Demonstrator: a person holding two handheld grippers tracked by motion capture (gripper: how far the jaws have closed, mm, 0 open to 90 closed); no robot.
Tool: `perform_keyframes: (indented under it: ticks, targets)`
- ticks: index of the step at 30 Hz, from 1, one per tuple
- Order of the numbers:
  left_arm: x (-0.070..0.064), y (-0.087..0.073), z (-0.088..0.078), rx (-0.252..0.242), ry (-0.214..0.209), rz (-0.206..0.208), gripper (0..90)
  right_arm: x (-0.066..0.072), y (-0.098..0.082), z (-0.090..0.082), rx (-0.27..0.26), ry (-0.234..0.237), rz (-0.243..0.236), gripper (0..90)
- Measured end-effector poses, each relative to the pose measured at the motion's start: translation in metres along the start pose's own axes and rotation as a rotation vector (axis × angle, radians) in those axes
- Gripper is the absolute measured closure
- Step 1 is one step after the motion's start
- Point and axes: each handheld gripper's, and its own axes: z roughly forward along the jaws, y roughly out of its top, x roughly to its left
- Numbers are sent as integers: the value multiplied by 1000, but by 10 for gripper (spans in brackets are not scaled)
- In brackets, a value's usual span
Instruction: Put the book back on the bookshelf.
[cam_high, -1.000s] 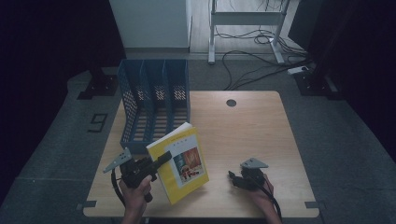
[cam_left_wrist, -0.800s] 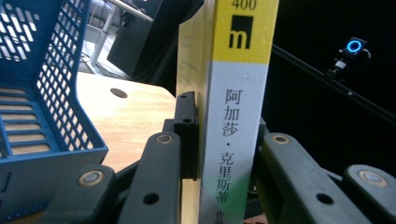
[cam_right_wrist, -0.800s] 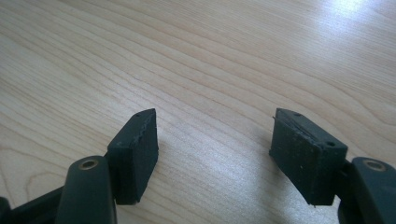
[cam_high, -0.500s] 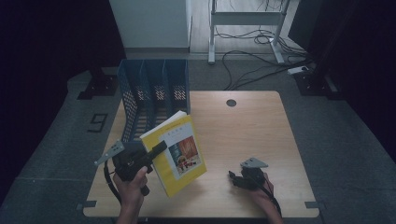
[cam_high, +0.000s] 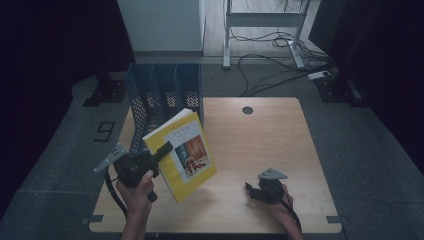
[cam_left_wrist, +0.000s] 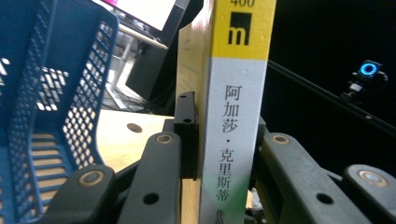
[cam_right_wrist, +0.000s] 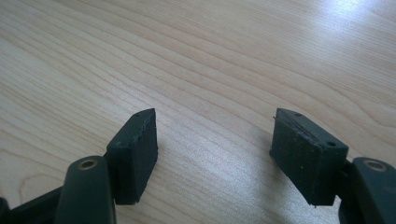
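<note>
Yellow paperback book (cam_high: 182, 155) was already lifted off the wooden surface (cam_high: 260, 145), tilted, just in front of the blue file rack (cam_high: 165, 97). The left gripper (cam_high: 159, 151) had its fingers (cam_left_wrist: 186, 135) clamped on the book's spine. The right gripper (cam_high: 257, 192) rested low on the surface, fingers (cam_right_wrist: 135, 149) apart and grasping nothing. Pickup looked done; slotting the book into one of the rack's compartments remained.
</note>
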Motion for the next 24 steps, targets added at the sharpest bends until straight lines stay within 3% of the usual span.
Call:
perform_keyframes:
  ticks: [10,21,24]
  targets:
    - [6,3,3,-6,53,43,752,0,0,0,0,-6,9,308]
    - [9,12,2,-32,91,57,752,-1,0,0,-1,-6,10,308]
    - [7,16,3,-46,114,82,752,-1,0,0,-1,-7,10,308]
